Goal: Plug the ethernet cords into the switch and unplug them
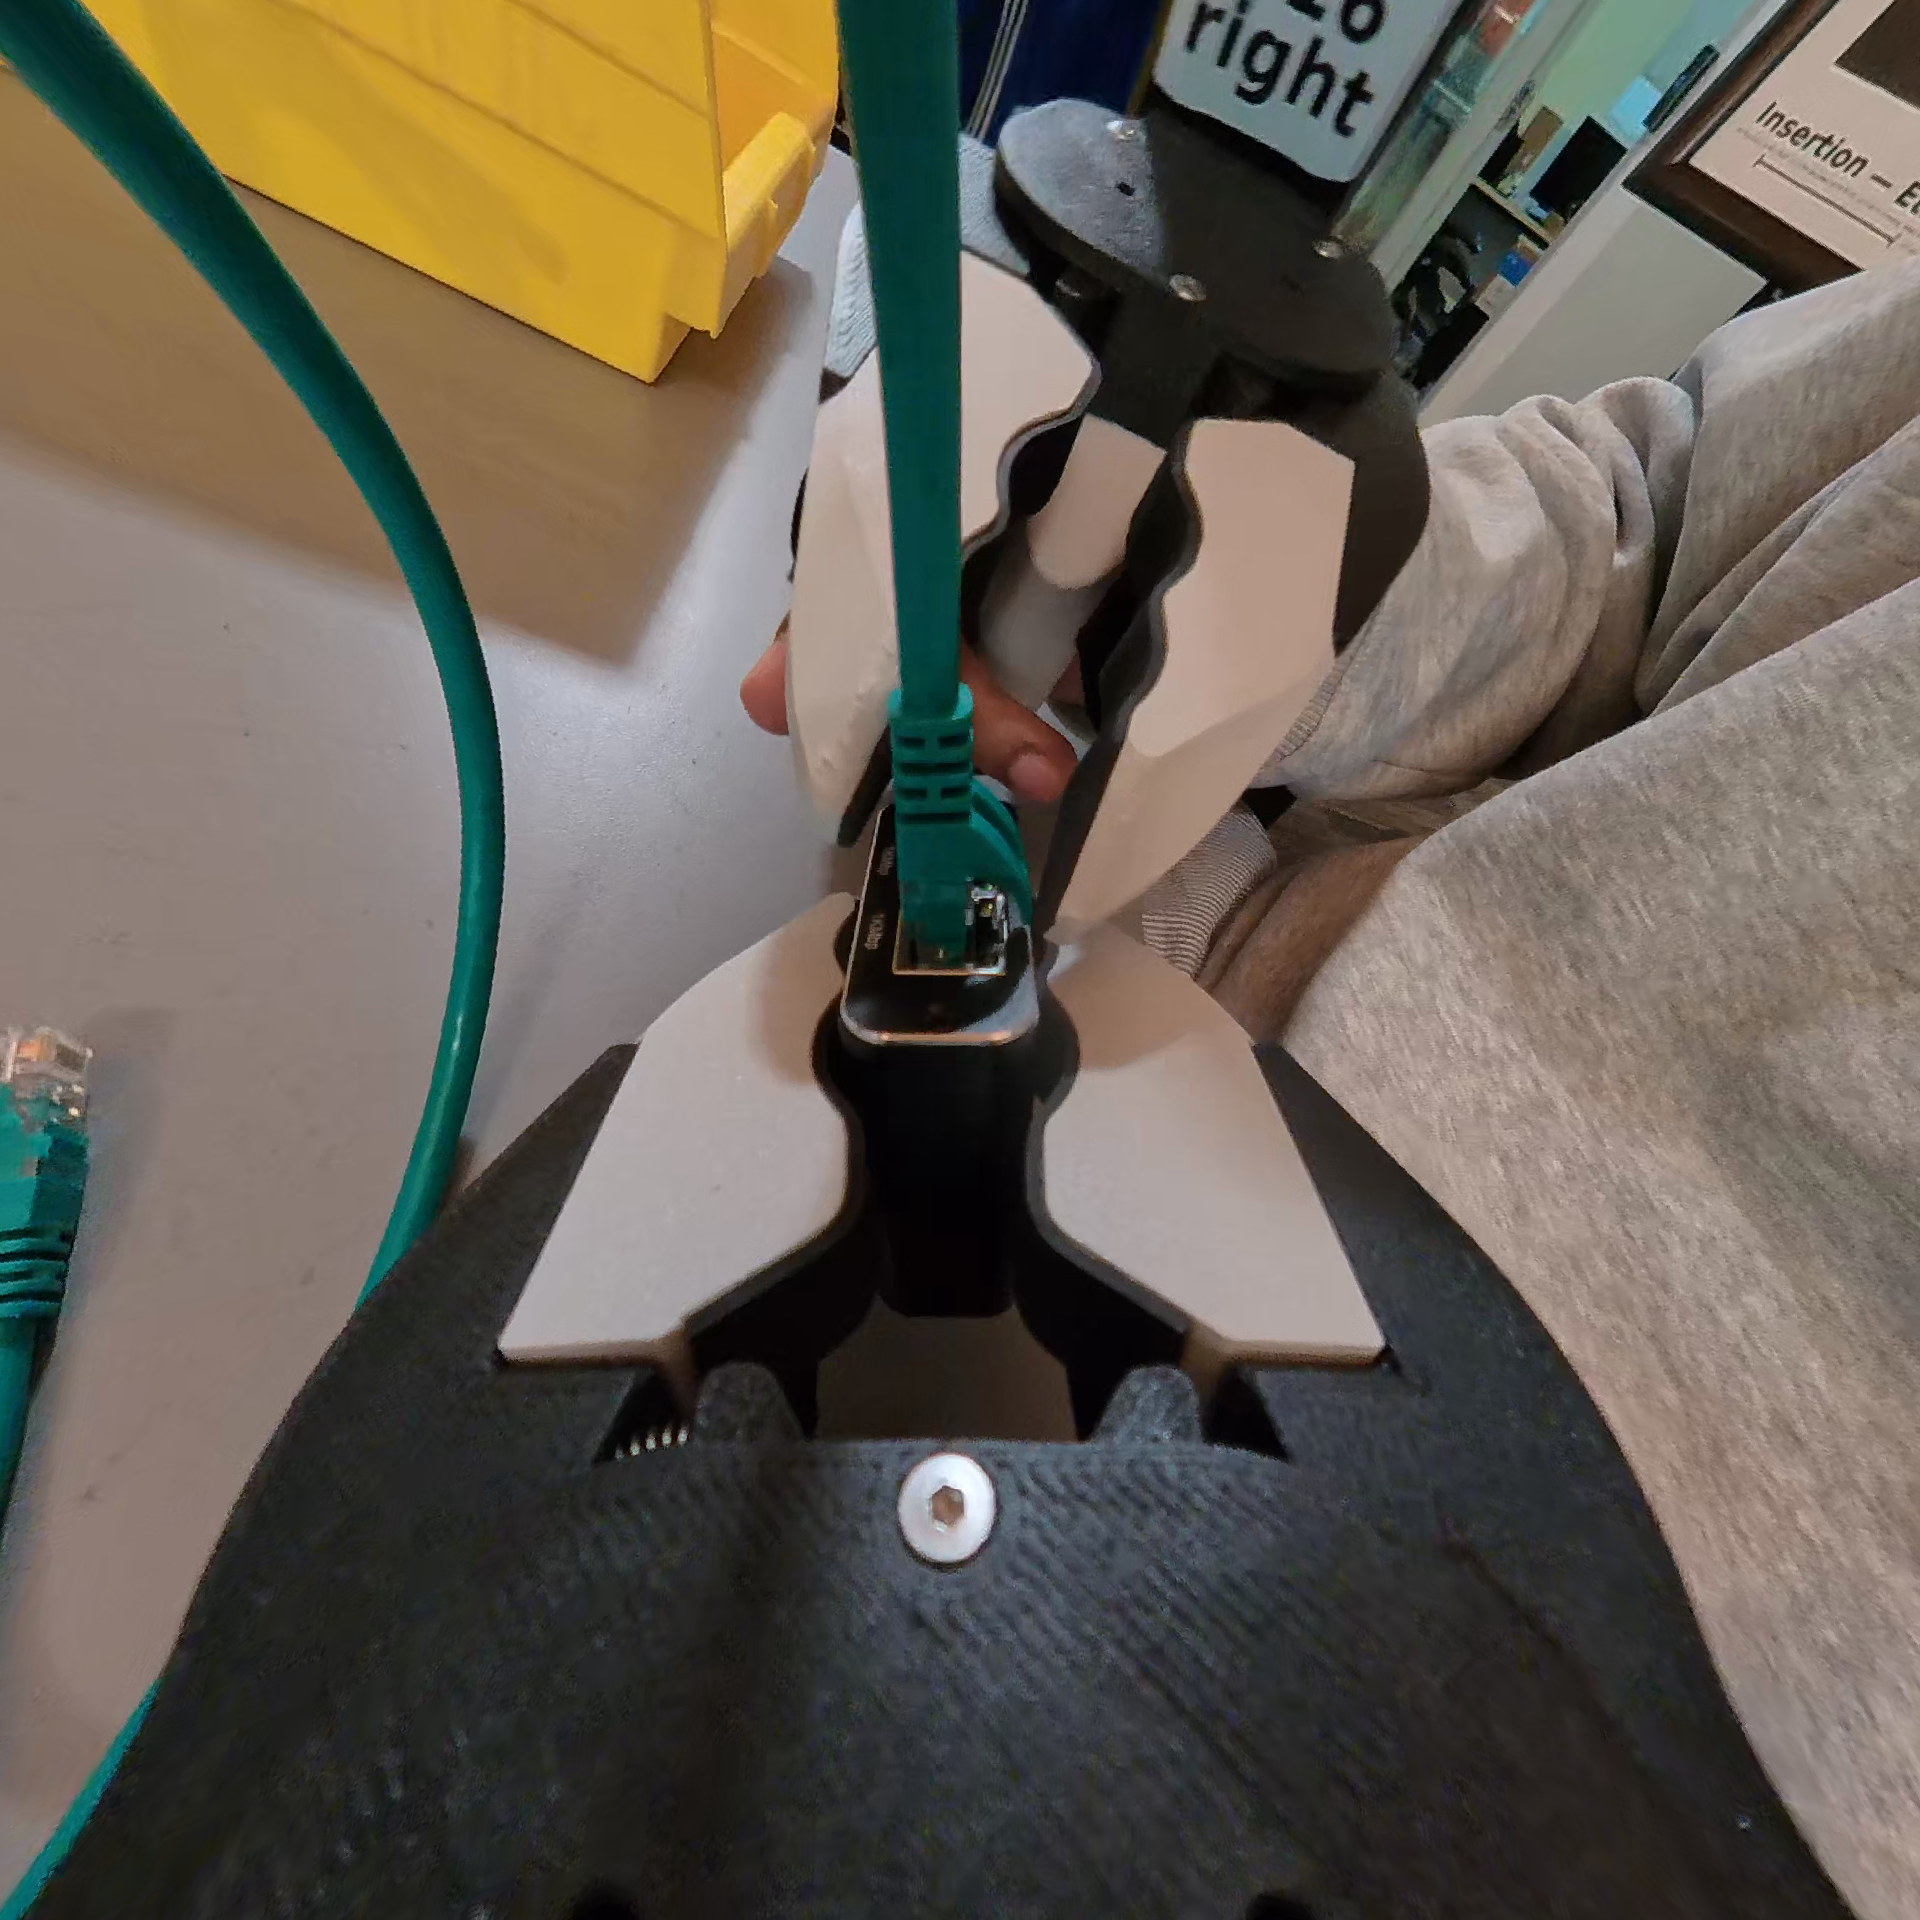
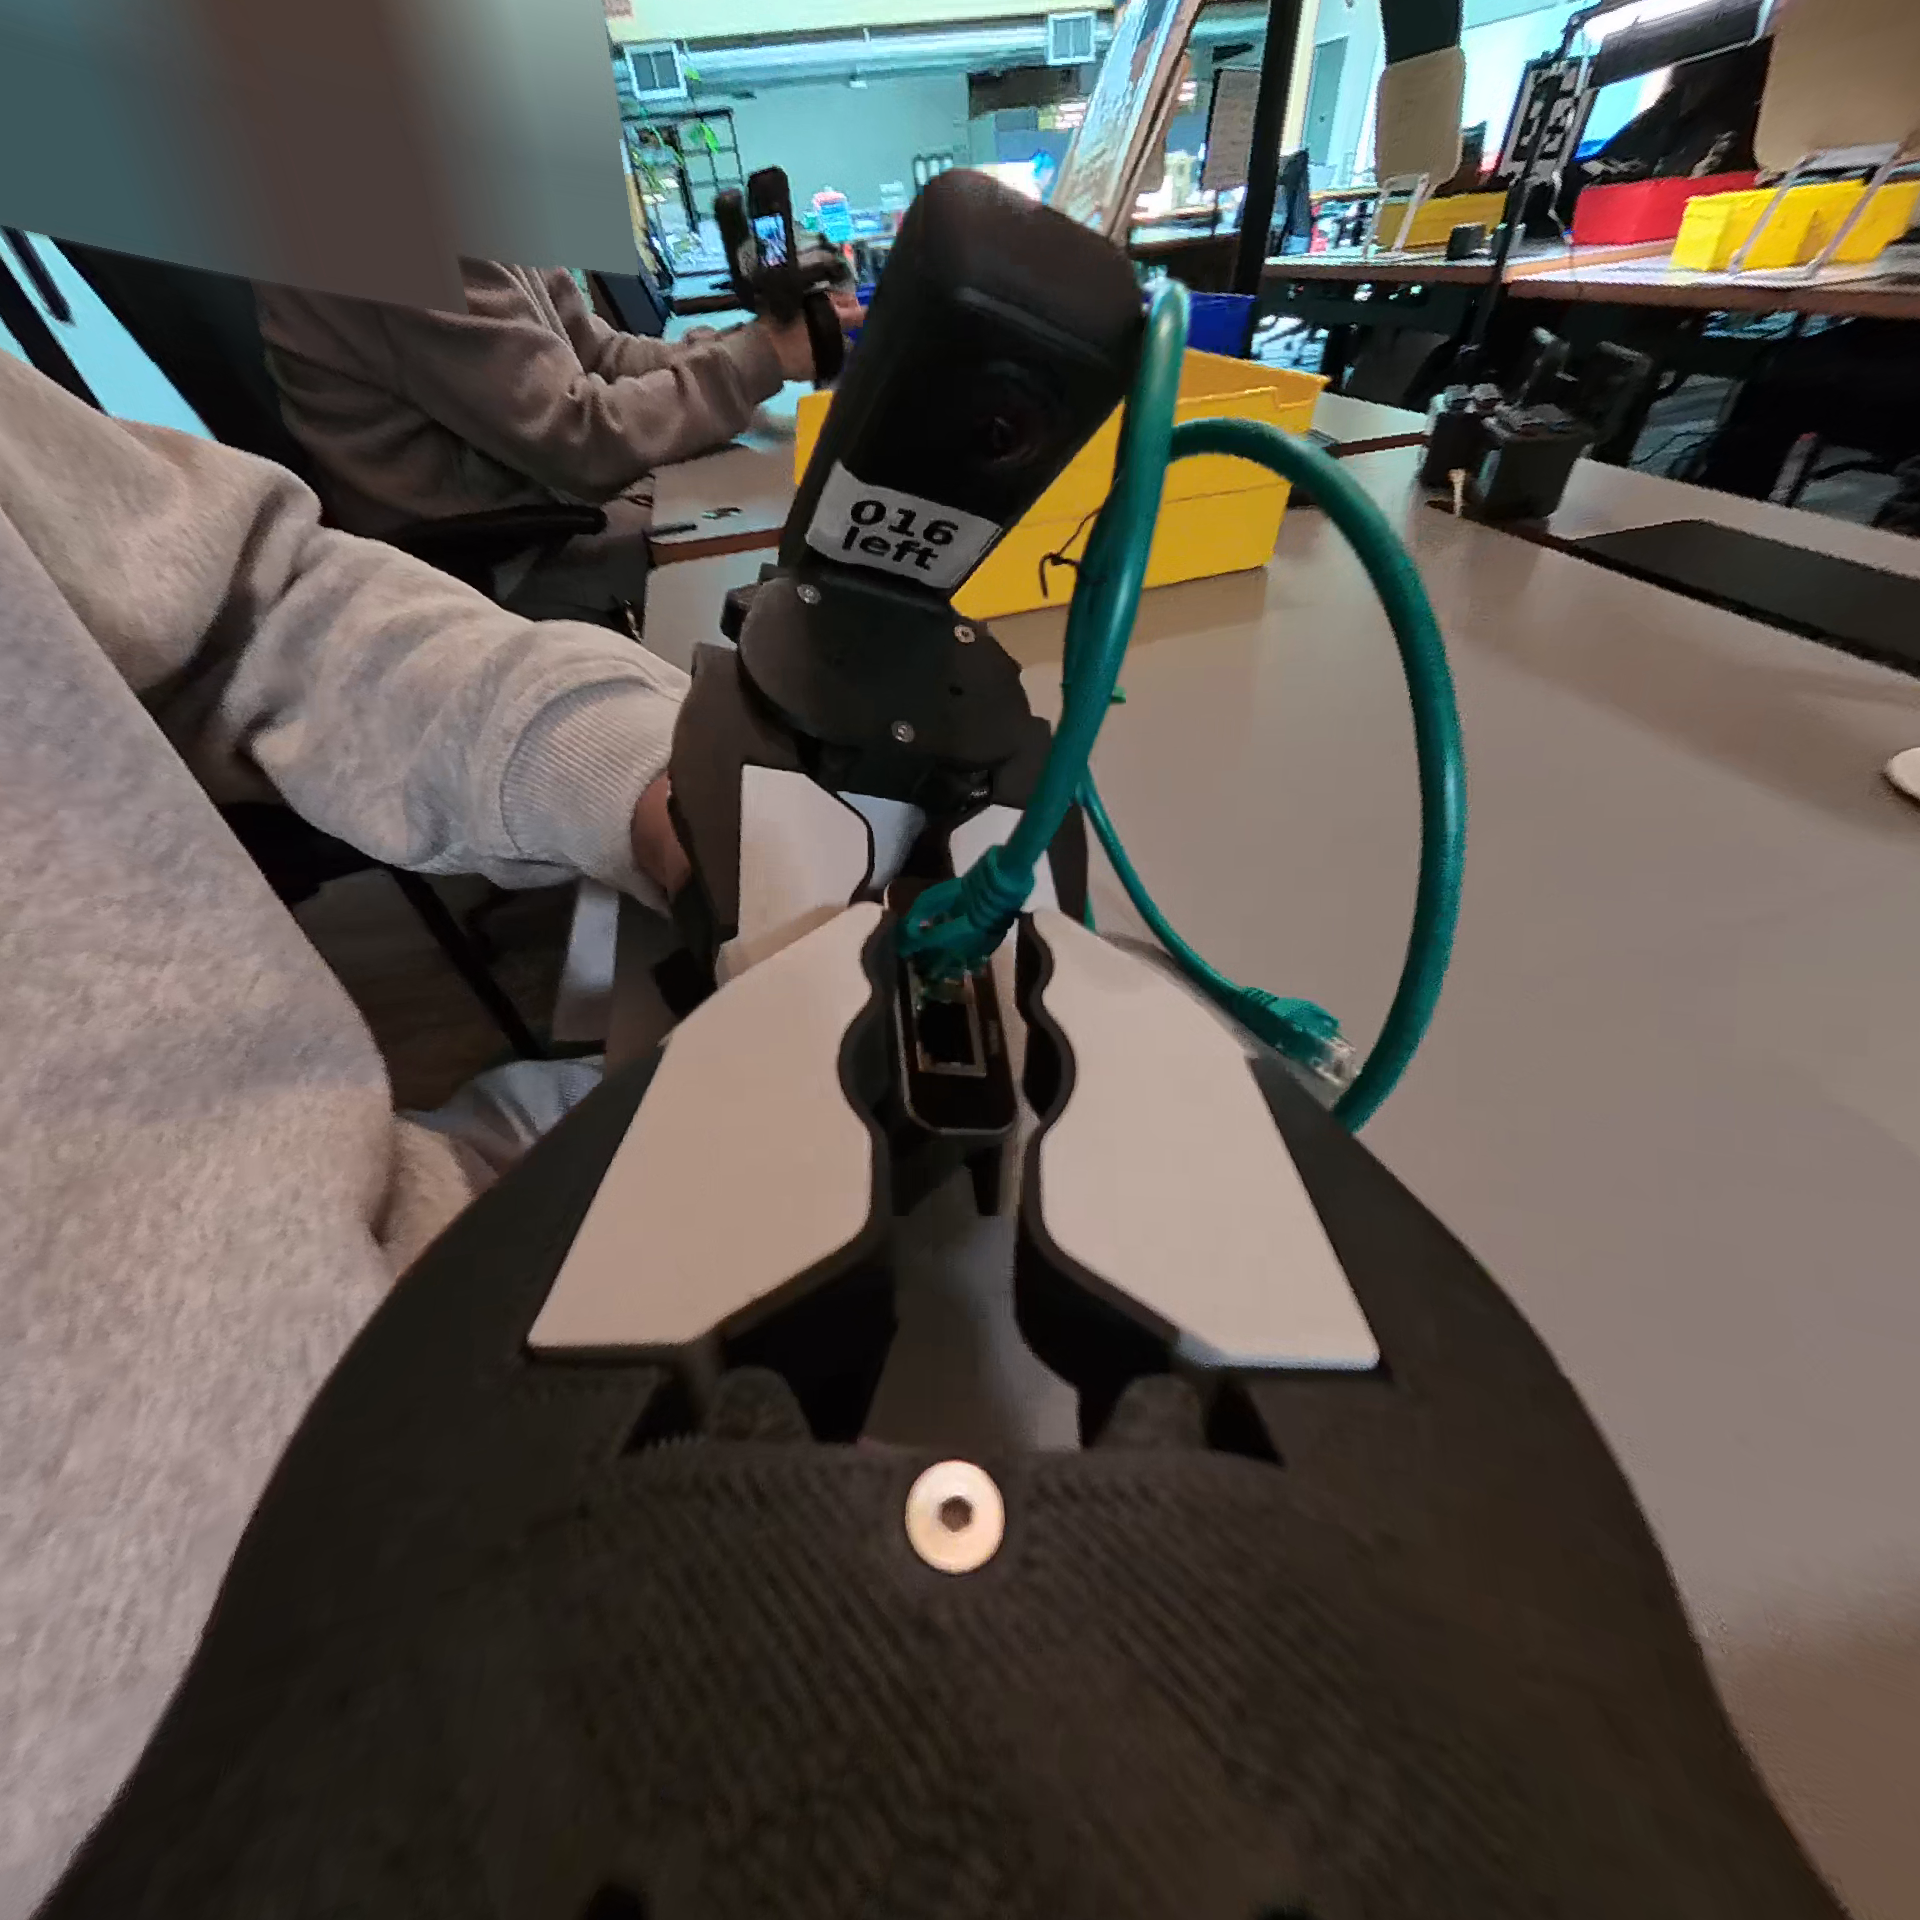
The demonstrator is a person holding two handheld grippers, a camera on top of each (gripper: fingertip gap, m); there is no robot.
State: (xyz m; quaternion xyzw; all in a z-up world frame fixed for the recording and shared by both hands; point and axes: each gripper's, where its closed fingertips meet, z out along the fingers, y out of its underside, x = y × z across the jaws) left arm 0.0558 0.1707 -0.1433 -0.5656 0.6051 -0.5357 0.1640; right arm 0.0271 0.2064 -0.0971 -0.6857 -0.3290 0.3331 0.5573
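Note:
A small black switch (image 1: 935, 1003) with its ports facing up is held between the fingers of my left gripper (image 1: 940, 935), which is shut on it. A green ethernet cord (image 1: 914, 416) has its plug (image 1: 935, 894) seated in one port; the port beside it is empty. My right gripper (image 2: 951, 925) faces the left one, its fingers slightly apart on either side of the switch (image 2: 951, 1091) and the seated plug (image 2: 961, 904). The cord loops over the table, and a loose clear-tipped plug (image 2: 1311, 1039) shows to the right; it also shows in the left wrist view (image 1: 42, 1070).
A yellow bin (image 1: 468, 156) stands on the grey-brown table (image 1: 208, 727) behind the grippers. The grey sleeves of the person holding the grippers (image 2: 260, 779) are close alongside. Another person (image 2: 499, 384) sits at the far side. Black items (image 2: 1507, 447) stand farther back.

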